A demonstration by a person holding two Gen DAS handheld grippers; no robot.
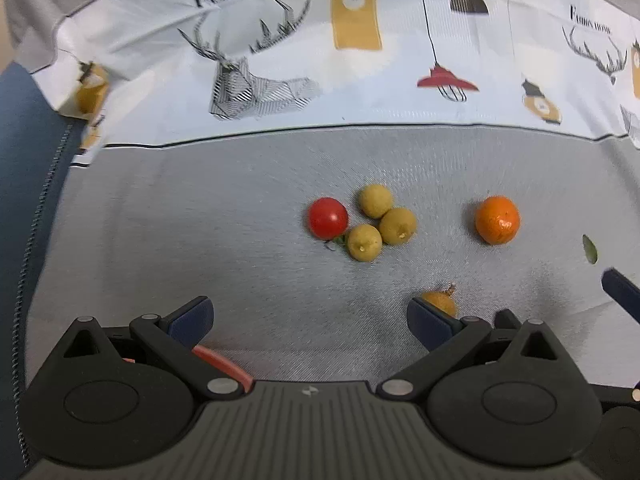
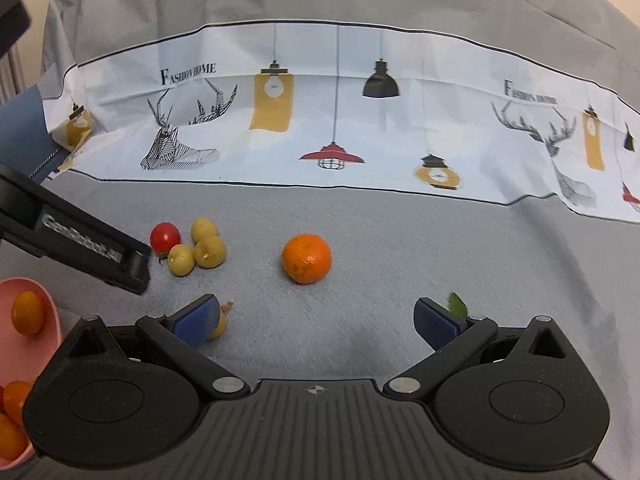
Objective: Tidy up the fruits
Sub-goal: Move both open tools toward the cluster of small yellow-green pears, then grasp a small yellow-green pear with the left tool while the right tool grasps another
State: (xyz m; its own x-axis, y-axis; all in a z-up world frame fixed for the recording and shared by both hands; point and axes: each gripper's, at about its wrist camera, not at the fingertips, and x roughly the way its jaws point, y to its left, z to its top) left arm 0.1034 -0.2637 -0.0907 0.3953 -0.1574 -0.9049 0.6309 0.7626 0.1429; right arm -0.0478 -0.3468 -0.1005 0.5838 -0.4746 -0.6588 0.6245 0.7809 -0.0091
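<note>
Right wrist view: both grippers (image 2: pixel 314 318) (image 1: pixel 308 318) are seen spread wide, empty, near round orange tangerine (image 2: pixel 307 258) on grey cloth (image 2: pixel 440 264).

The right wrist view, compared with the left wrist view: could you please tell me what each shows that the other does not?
Only the right wrist view shows the pink bowl holding small orange fruits. Only the left wrist view shows the left gripper with open jaws. Both show the tomato, three yellow-green fruits, the orange and the grey cloth.
</note>
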